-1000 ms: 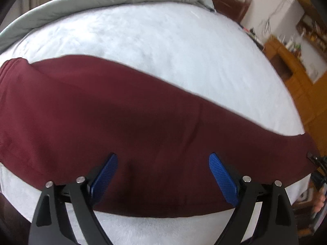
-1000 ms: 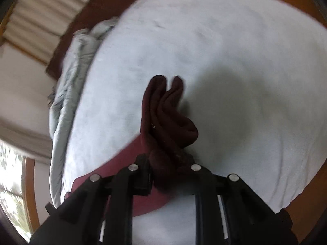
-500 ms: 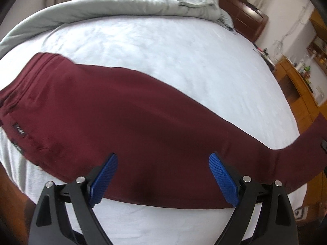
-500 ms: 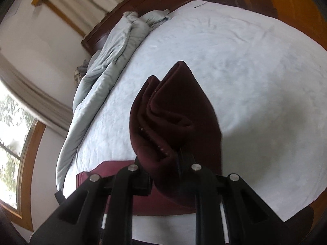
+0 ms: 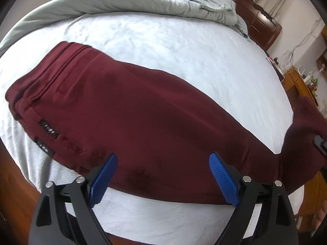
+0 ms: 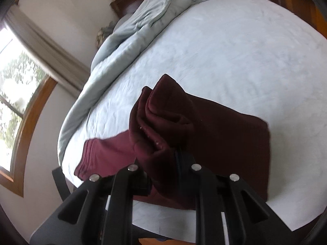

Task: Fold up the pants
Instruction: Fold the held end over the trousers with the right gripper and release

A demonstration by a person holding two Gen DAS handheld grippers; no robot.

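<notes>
Dark red pants lie lengthwise across a white bed, legs stacked, waistband at the left. My left gripper hovers open above the pants' near edge, its blue pads holding nothing. The leg end is lifted off the bed at the right. In the right wrist view my right gripper is shut on the bunched cuffs, which hide its pads. The lifted leg part hangs over the pants, and the waistband lies beyond at the left.
A grey-green duvet is heaped along the far side of the bed below a dark wooden headboard. Wooden furniture with small items stands at the right. A window with curtains is on the wall beside the bed.
The right gripper has risen and carried the cuffs toward the waistband, with more of the leg lifted. The left gripper has shifted toward the waistband, which has come into its view.
</notes>
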